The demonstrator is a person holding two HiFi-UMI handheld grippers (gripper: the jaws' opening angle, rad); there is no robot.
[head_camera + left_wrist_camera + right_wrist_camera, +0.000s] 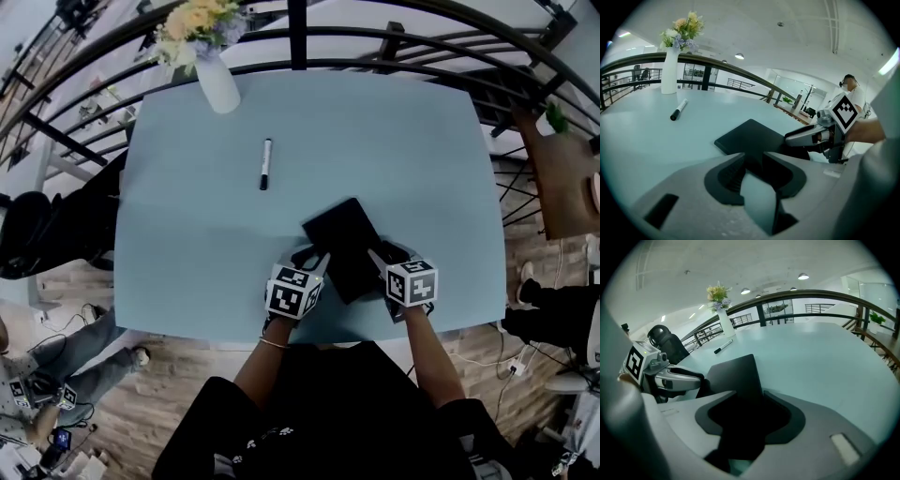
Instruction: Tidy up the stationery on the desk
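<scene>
Black notebook (342, 246) lying at table's (187, 244) 5 o'clock, pen (266, 163) at 11. Left gripper (314, 255) hovering, jaws apart, empty. Right gripper (384, 253) jaws apart, straddling notebook edge, not clamping. Advising: squaring up, closing gently, avoiding sliding.

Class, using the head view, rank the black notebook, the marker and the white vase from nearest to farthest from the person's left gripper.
1. black notebook: just right of the left gripper, near the table's front edge.
2. marker: lying mid-table, beyond the gripper and slightly left.
3. white vase: at the table's far edge, further left.
</scene>
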